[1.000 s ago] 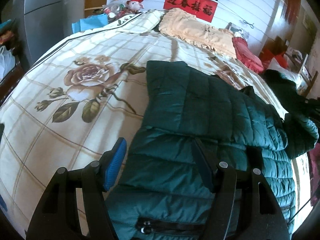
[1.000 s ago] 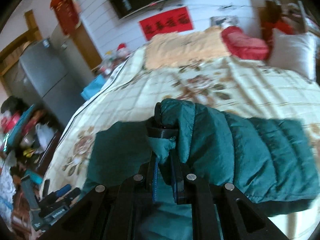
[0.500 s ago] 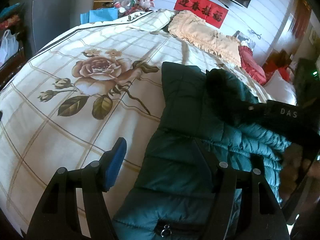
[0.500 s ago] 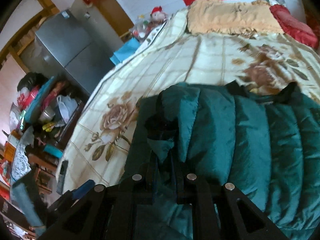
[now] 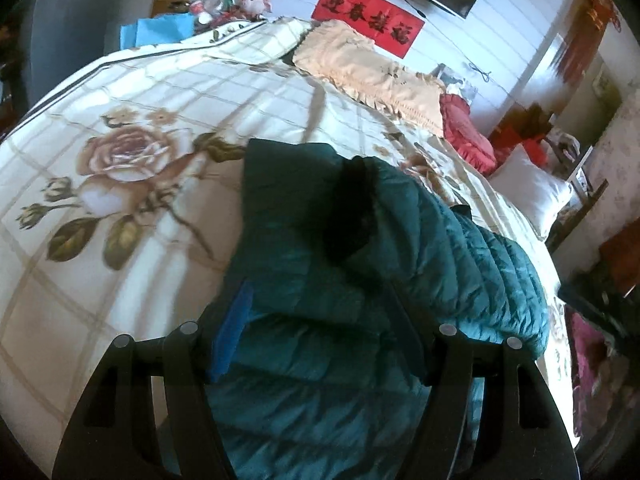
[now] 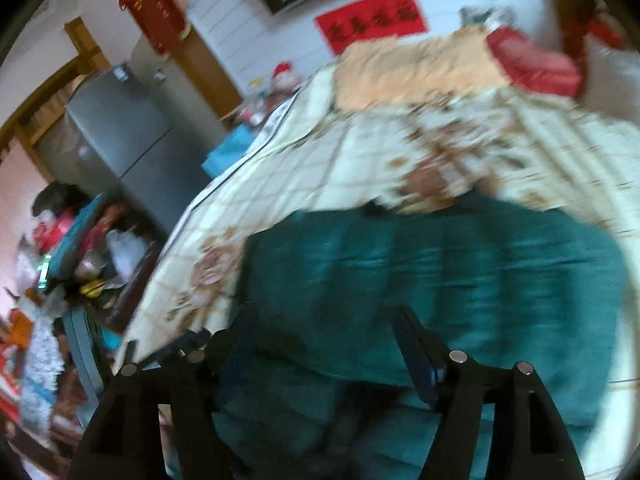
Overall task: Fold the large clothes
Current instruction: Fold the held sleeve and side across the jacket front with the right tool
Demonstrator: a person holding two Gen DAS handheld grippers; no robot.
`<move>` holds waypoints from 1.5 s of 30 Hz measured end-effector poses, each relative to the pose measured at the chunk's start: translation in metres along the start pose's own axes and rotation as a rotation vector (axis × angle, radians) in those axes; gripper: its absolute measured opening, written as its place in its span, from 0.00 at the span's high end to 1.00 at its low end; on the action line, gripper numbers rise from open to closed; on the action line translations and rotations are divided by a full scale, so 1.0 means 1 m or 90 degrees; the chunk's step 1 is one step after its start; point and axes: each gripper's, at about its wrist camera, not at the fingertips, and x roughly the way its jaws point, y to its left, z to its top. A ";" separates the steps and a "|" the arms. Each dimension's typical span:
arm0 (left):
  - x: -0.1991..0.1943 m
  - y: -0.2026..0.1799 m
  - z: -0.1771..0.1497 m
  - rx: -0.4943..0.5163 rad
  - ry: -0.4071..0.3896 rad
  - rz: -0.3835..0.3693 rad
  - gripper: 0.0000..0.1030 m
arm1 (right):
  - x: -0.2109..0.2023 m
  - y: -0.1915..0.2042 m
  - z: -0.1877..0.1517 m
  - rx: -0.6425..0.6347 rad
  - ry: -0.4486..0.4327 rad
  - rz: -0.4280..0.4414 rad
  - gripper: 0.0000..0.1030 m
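A dark green quilted down jacket (image 5: 360, 300) lies on a bed with a cream floral cover (image 5: 120, 160). Its right side is folded over the body, with a dark cuff (image 5: 348, 216) on top. My left gripper (image 5: 320, 328) is open and hangs over the jacket's near edge. In the right wrist view, which is blurred, the jacket (image 6: 440, 280) spreads flat across the bed. My right gripper (image 6: 324, 344) is open and empty just above the jacket's near part.
A peach pillow (image 5: 368, 72), a red cushion (image 5: 464, 132) and a white pillow (image 5: 532, 196) lie at the bed's head. A grey fridge (image 6: 124, 148) and cluttered shelves (image 6: 60, 260) stand left of the bed. A red banner (image 5: 368, 28) hangs on the wall.
My right gripper has opened and let go of the jacket fold it held. The folded part now lies on the jacket. The right view has swung and blurred.
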 end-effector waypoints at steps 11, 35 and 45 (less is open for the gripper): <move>0.066 -0.030 0.023 -0.013 0.031 0.030 0.34 | -0.063 -0.105 -0.025 0.103 -0.025 -0.107 0.35; 0.021 0.046 0.023 -0.071 -0.012 0.051 0.96 | 0.040 -0.073 -0.028 0.060 0.051 -0.137 0.34; -0.012 -0.008 0.035 0.018 -0.074 0.008 0.31 | -0.027 -0.094 0.000 0.091 -0.067 -0.192 0.35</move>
